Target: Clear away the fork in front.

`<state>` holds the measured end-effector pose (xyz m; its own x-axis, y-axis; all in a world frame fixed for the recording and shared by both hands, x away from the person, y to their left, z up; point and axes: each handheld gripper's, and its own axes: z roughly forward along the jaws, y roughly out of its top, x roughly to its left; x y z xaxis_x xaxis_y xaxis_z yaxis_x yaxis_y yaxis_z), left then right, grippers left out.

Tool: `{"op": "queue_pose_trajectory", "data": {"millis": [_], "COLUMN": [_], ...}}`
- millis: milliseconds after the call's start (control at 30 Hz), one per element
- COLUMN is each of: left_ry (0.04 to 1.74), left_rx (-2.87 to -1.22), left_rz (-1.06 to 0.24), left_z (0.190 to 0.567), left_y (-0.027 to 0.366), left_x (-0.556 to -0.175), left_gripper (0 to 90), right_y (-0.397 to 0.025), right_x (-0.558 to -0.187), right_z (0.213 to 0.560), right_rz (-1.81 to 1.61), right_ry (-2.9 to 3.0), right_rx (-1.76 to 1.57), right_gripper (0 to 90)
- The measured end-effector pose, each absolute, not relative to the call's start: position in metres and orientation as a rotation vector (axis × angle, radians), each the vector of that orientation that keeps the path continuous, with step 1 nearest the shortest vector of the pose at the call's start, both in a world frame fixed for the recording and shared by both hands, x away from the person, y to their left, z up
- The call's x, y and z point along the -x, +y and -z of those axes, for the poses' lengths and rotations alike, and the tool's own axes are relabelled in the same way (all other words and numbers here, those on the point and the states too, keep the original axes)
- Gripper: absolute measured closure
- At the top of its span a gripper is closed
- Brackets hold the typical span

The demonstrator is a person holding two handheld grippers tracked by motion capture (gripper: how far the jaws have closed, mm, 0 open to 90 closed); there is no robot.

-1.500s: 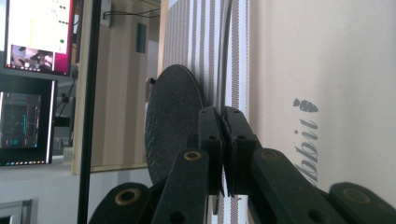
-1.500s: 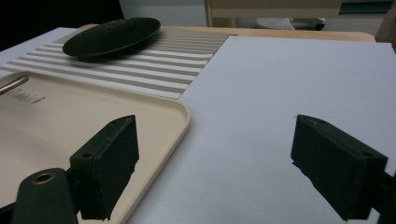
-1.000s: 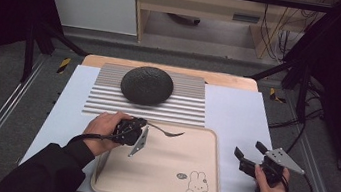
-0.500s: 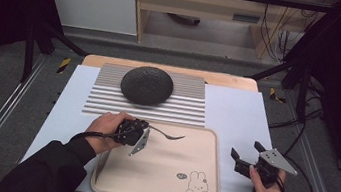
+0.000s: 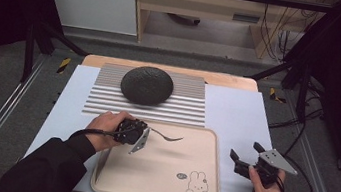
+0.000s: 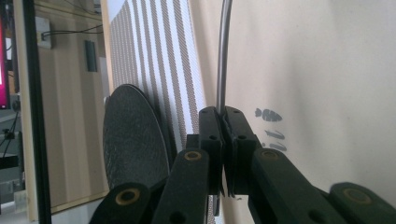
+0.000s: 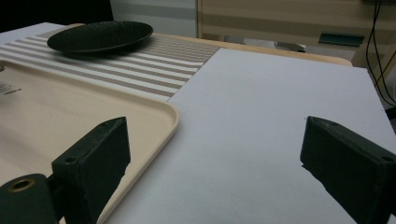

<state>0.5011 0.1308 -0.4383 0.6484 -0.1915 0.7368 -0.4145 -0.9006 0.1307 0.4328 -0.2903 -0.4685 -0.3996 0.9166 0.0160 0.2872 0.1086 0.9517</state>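
Note:
A metal fork hangs low over the back of the beige tray, tines pointing right. My left gripper is shut on its handle at the tray's back left corner. In the left gripper view the jaws press together on the thin handle, with the tray behind it. My right gripper rests on the white table cover just right of the tray, open. Nothing lies between its jaws in the right gripper view.
A dark round plate sits on a striped mat behind the tray. A rabbit drawing marks the tray's front right corner. White table cover stretches right of the tray. Metal frame rails flank the table.
The fork has dipped slightly toward the tray in the left gripper. The right gripper has shifted a little to the left, toward the tray, still open.

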Motion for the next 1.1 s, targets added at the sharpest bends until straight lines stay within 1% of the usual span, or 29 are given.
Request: {"op": "queue_pose_trajectory", "data": {"millis": [733,1100], "left_ry": [-0.513,-0.539], "left_rx": [-2.653,-2.702], "left_rz": [-1.023,-0.941], "left_z": [0.448,0.455], "left_y": [0.142,0.143], "left_x": [-0.503,-0.505], "left_gripper": [87.3,87.2], "right_y": [-0.289,-0.289], "right_x": [-0.433,-0.433], "right_z": [0.470,0.470], "right_rz": [-1.322,-1.324], "right_ry": [1.795,1.802], "right_rx": [-1.179,-1.179], "right_gripper": [8.1,8.1]}}
